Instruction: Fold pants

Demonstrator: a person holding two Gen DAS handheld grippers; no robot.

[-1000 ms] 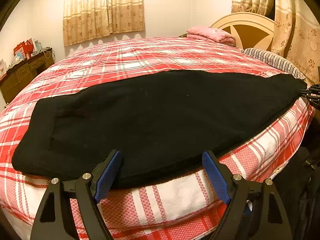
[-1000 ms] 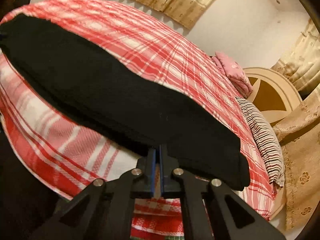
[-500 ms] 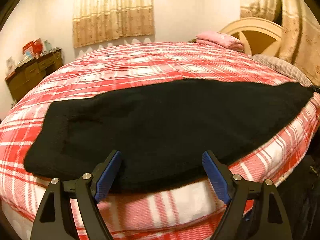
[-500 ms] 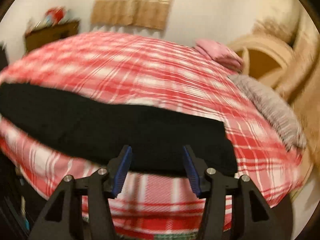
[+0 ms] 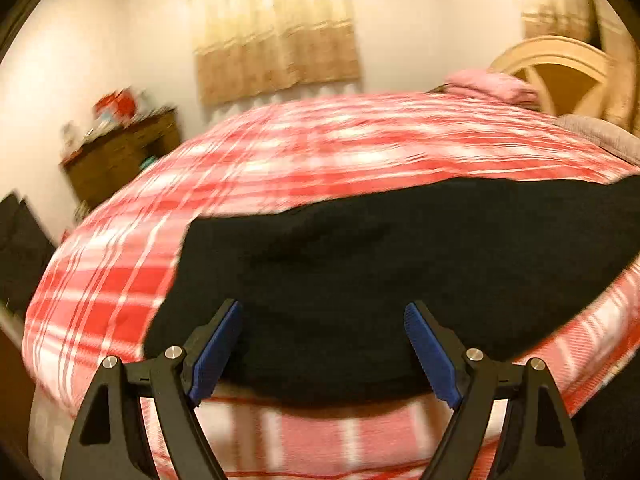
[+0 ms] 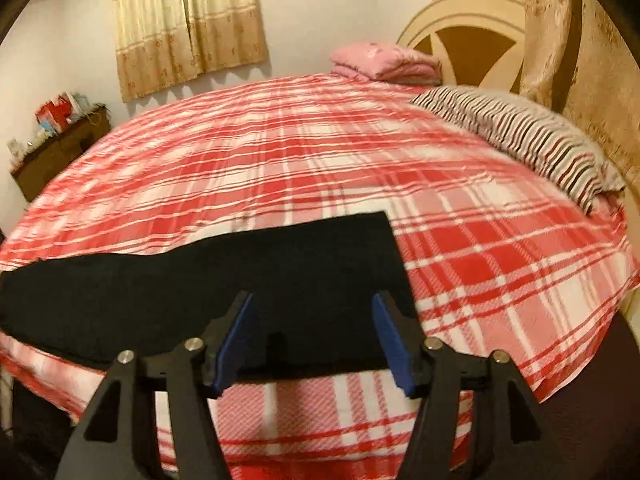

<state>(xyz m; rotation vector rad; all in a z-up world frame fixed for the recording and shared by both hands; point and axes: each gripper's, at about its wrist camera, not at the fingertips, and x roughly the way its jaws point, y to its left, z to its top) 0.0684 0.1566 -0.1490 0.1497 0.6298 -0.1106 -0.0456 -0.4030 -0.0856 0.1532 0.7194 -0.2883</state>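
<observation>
Black pants lie flat as a long strip along the near edge of a bed with a red and white plaid cover. My left gripper is open and empty, hovering over the left end of the pants. My right gripper is open and empty, over the right end of the pants, whose square end edge lies just right of the fingers. The view from the left wrist is blurred by motion.
A striped pillow and folded pink bedding lie by the round headboard. A wooden dresser with clutter stands by the left wall. Curtains hang on the far wall. The bed's near edge drops just below the pants.
My right gripper let go of the pants edge, opened and swung to face across the bed. My left gripper stayed open and shifted left toward the left end of the pants.
</observation>
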